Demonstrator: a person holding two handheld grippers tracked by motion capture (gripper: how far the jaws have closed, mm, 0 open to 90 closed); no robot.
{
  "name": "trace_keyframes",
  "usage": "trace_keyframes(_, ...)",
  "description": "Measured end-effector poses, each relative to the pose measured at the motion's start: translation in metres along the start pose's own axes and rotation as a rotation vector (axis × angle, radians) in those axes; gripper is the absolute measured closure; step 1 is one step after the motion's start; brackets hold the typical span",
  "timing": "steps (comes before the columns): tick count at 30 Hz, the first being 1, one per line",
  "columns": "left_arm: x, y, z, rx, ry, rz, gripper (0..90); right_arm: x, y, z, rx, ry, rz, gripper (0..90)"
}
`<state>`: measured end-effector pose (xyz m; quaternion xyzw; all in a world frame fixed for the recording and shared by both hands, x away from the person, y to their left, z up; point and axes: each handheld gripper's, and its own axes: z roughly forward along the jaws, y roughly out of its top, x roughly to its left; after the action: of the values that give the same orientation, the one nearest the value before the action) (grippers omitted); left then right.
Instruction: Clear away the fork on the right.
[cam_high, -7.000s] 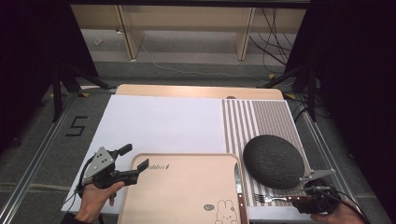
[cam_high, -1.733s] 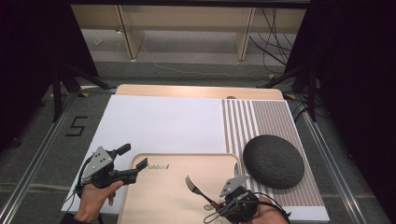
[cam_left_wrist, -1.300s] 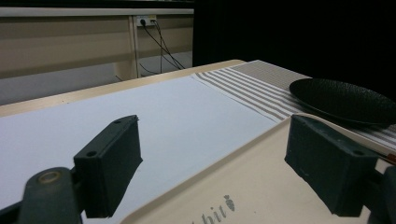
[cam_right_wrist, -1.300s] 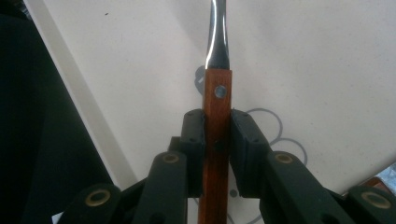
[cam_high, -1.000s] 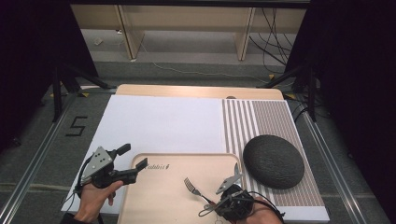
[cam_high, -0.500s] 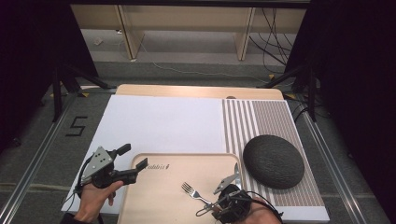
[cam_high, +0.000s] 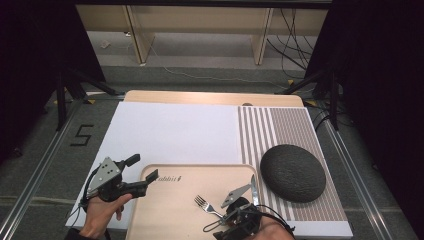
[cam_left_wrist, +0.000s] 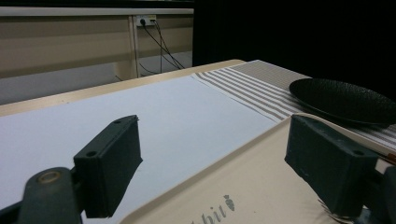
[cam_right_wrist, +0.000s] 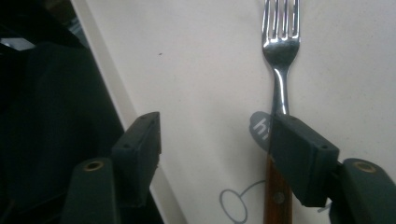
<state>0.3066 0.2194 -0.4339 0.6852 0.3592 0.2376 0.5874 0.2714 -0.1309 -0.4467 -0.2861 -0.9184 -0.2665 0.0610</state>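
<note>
Fork released on the tray

The right gripper (cam_right_wrist: 217, 154), fingers just spread, leaves the steel fork with a wooden handle (cam_right_wrist: 279, 70) apparently lying free on the beige wooden tray (cam_high: 170, 210); at the tray's left edge the left gripper (cam_left_wrist: 229, 163) stands spread too.

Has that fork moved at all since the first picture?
Yes. The fork now lies on the wooden tray, left of the dark round plate; earlier it lay off the tray, below that plate. The right gripper has just been opening, letting it go.
</note>
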Motion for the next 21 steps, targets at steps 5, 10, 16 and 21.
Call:
trace_keyframes(5,0.001,0.000,0.000,-0.004,-0.001,-0.001,17.4,0.000,0.004,0.006,0.023,-0.049,0.010,52.7)
trace_keyframes(10,0.000,0.000,-0.001,0.005,0.005,0.000,17.5,-0.001,0.005,0.008,0.035,-0.077,0.008,68.1)
trace_keyframes(16,0.001,0.000,0.000,-0.005,-0.002,-0.001,17.5,0.001,0.006,0.014,0.073,-0.122,-0.014,77.5)
trace_keyframes(21,0.001,0.000,-0.001,0.003,0.003,-0.002,17.6,0.002,0.007,0.017,0.089,-0.160,-0.029,83.9)
